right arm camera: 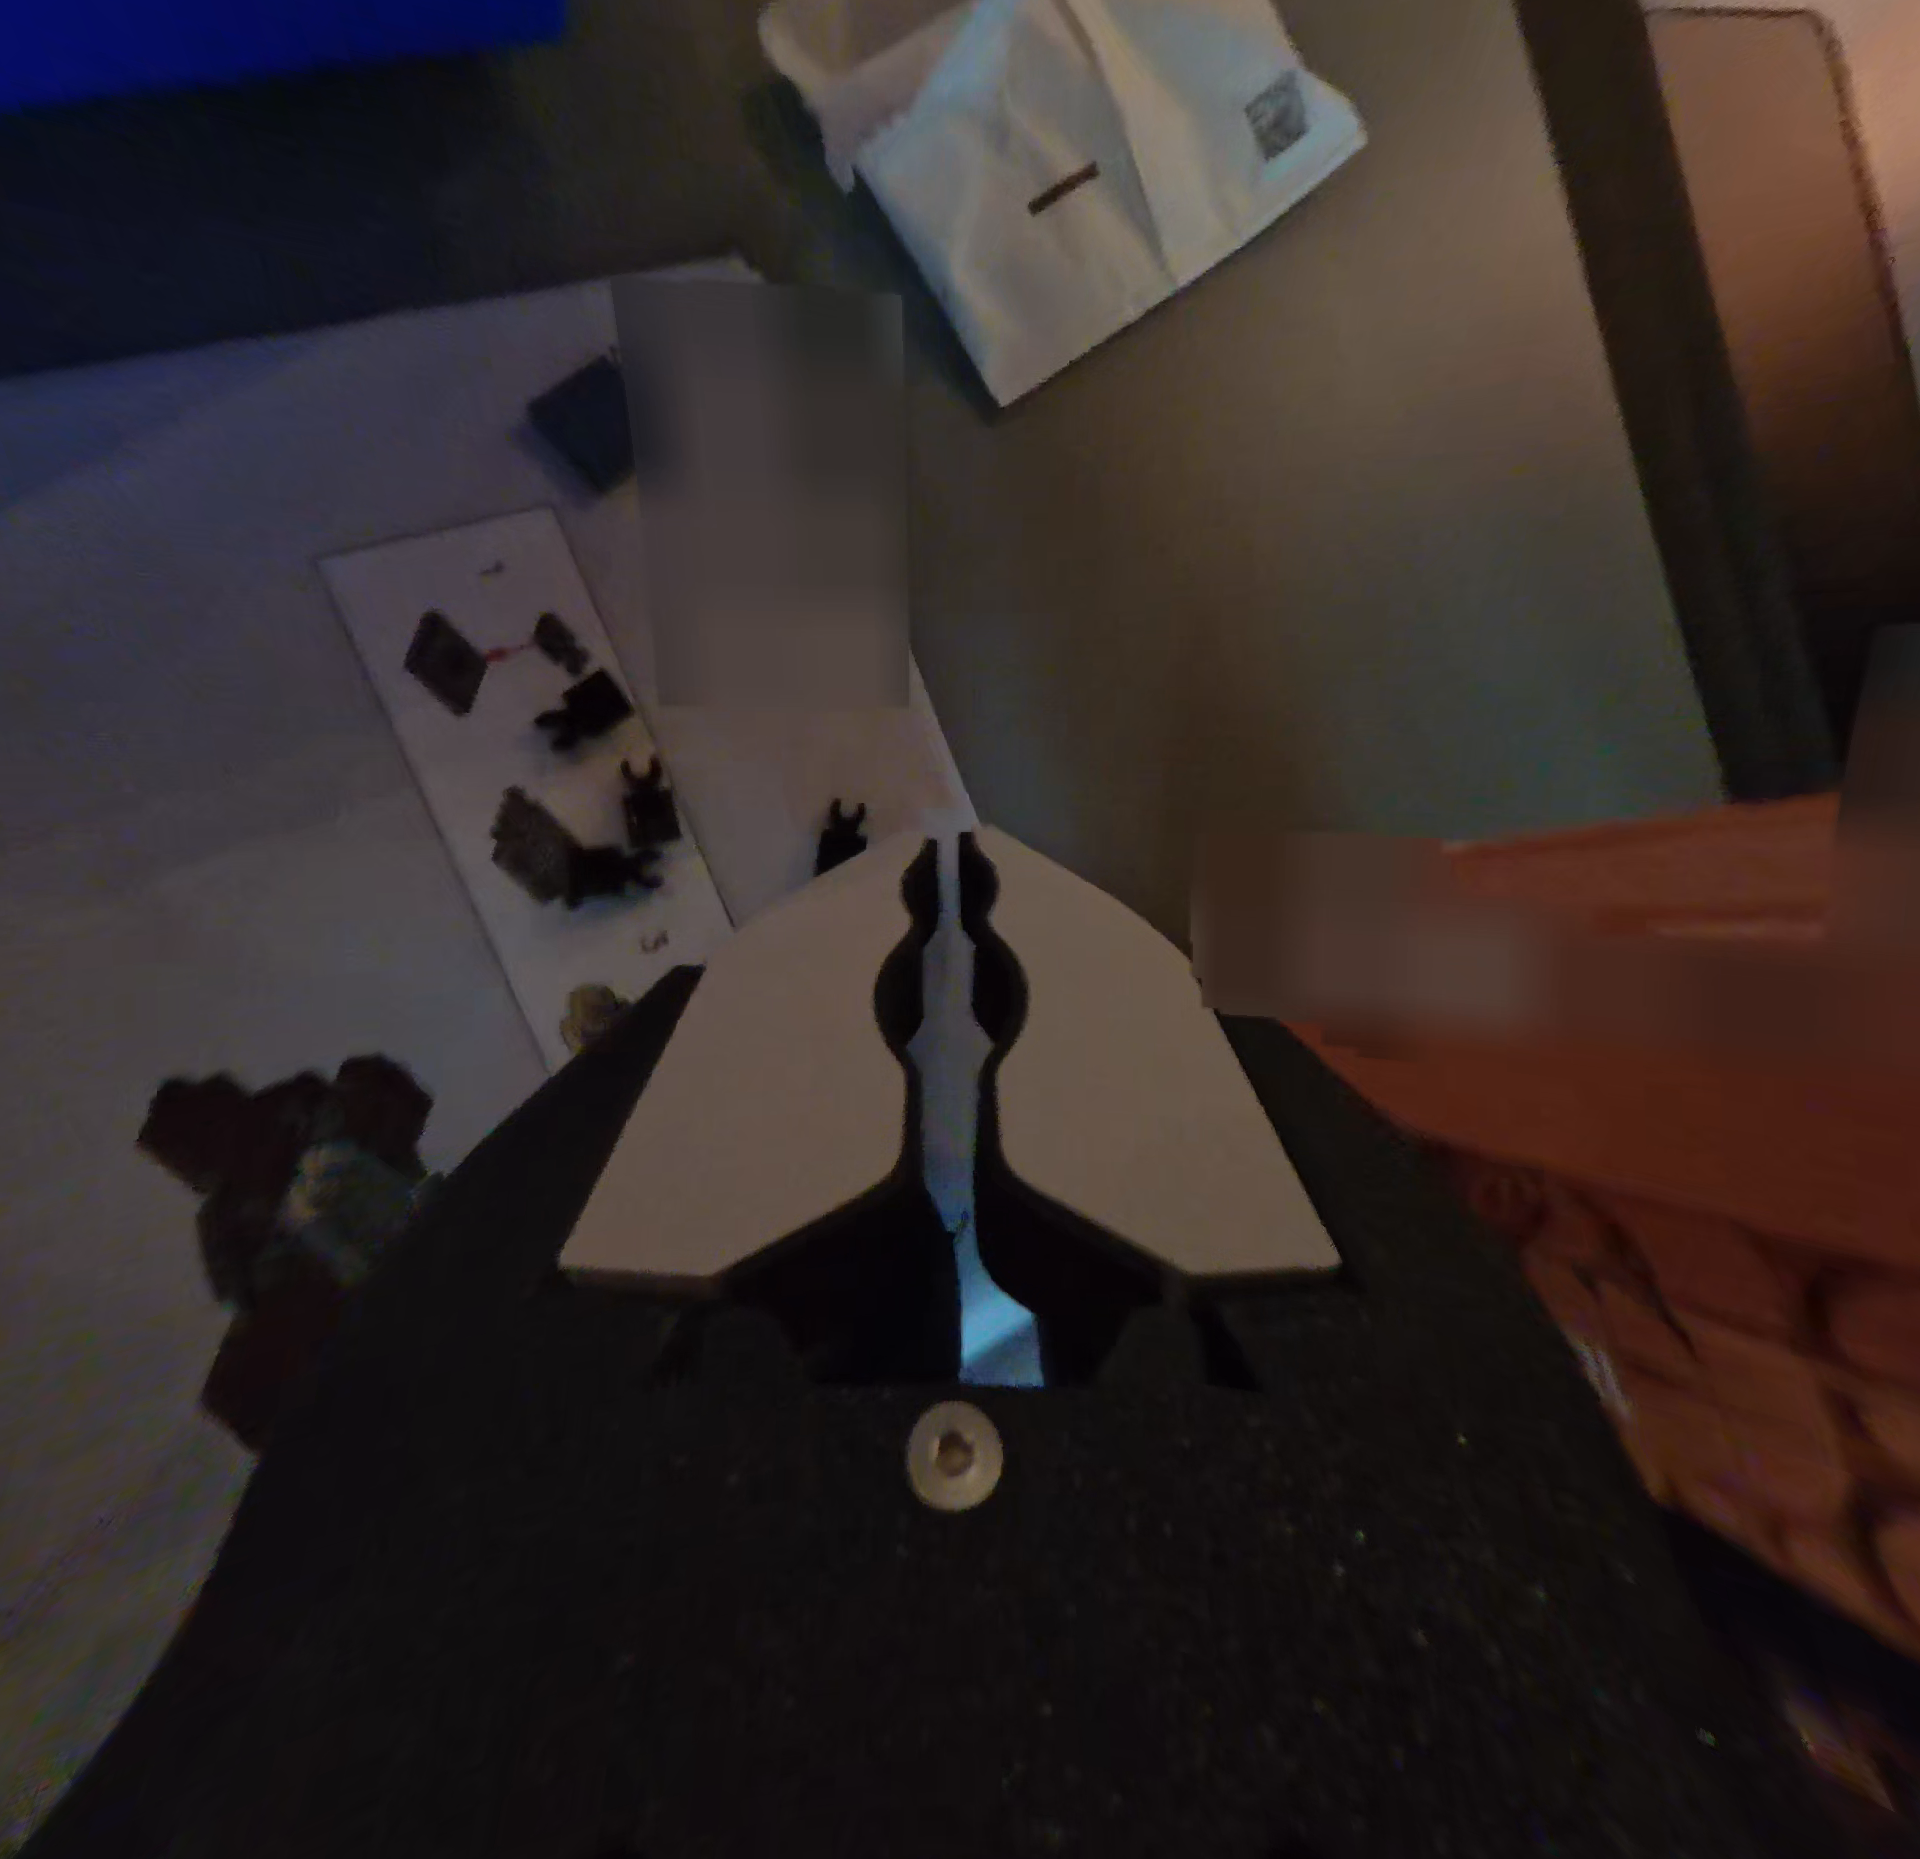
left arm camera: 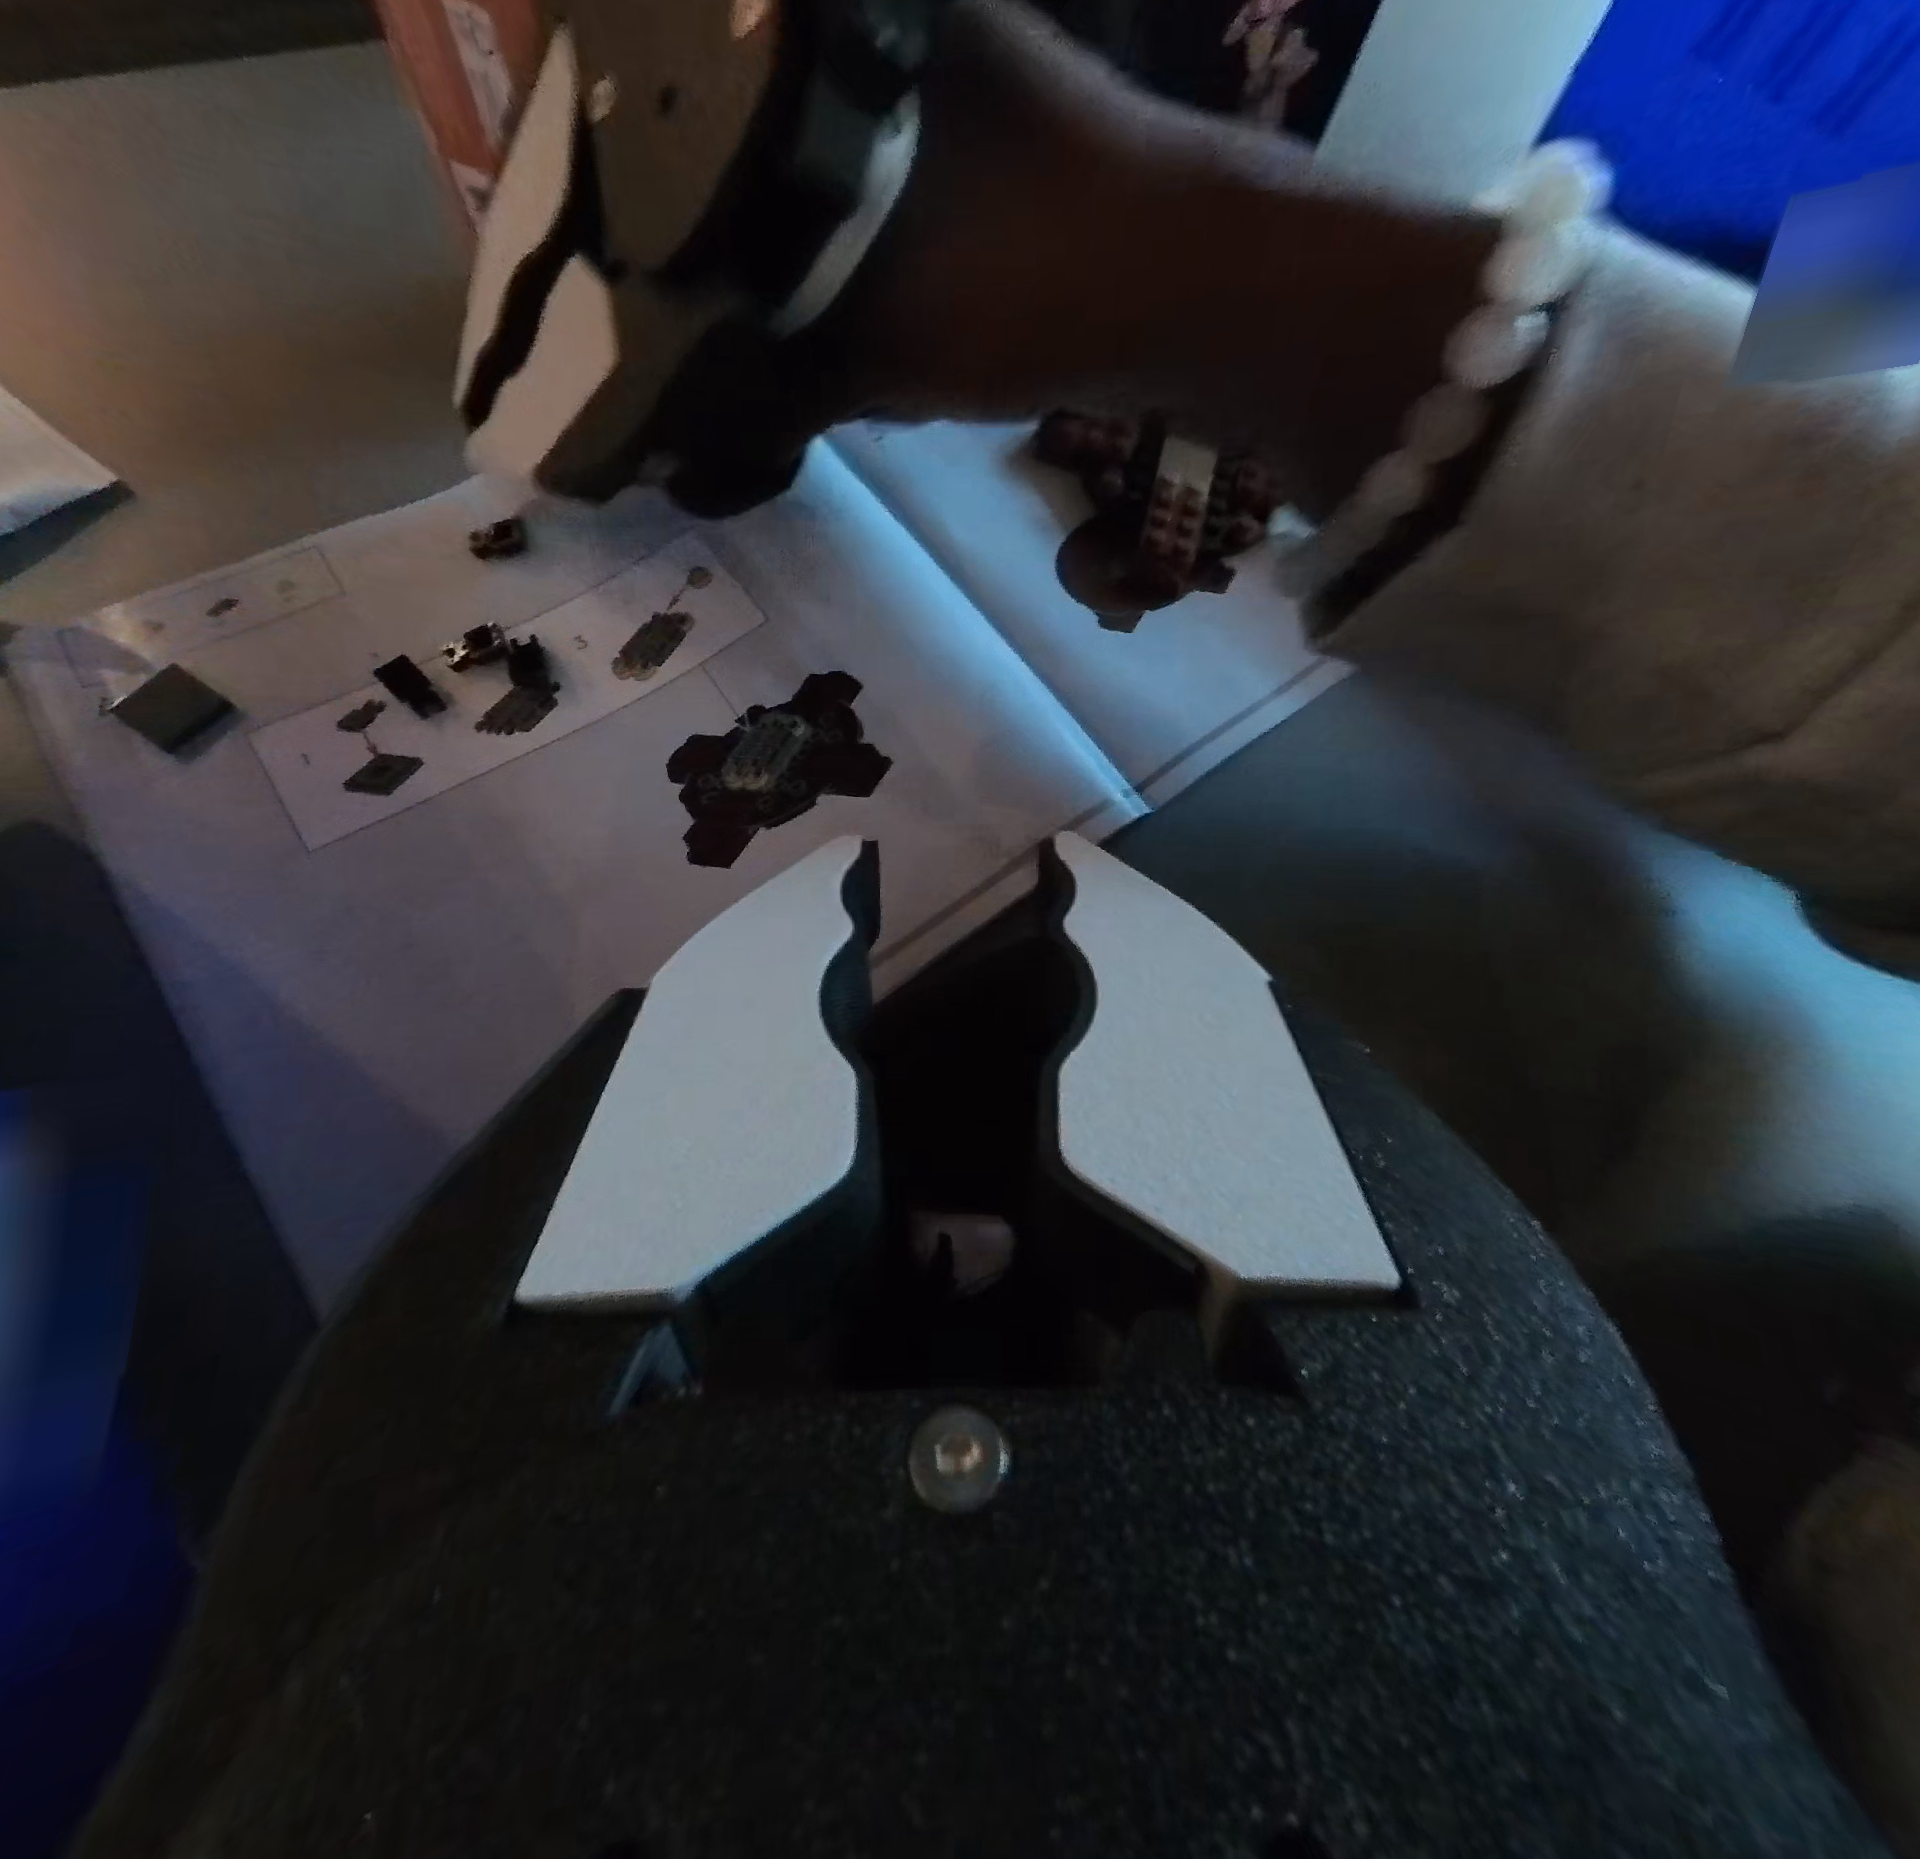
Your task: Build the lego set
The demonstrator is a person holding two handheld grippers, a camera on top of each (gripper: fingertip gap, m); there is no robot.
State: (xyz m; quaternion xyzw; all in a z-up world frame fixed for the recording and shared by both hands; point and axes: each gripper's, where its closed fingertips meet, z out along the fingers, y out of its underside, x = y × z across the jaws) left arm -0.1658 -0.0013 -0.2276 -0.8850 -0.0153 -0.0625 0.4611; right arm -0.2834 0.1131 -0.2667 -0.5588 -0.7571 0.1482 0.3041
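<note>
- Left gripper (left arm camera: 956, 853), white-faced fingers on a black textured body, sitting at lower centre of the left wrist view with fingers spread and nothing between them, hovering over the near edge of the open white instruction booklet (left arm camera: 520, 874).
- Closest to its tips: a dark, star-shaped printed build picture (left arm camera: 779, 760) on the page, just up and left.
- Further up-left on the same page: a handful of small black plastic brick pieces (left arm camera: 499, 661) scattered over a boxed step diagram, plus a flat dark grey square tile (left arm camera: 171, 710) near the left edge.
- Right gripper (left arm camera: 530, 459), upper left of the left wrist view, held by a hand (left arm camera: 1091, 282) with a white bead bracelet (left arm camera: 1496, 292), tips down at the booklet right beside a tiny black clip piece (left arm camera: 497, 539).
- From the right wrist view, right gripper's fingers (right arm camera: 904, 936) look pressed nearly together, only a thin pale sliver of page showing through; can't make out anything pinched there, pretty blurry.
- Same tiny clip piece sits just left of those tips.
- Upper right of the left wrist view: a dark reddish-brown studded brick build (left arm camera: 1153, 500) resting on the booklet's far page.
- Top centre of the right wrist view: a crumpled white paper bag (right arm camera: 1091, 147) on the grey tabletop (right arm camera: 1299, 562).
- Right side of that view: an orange-red box (right arm camera: 1662, 1082).
</note>
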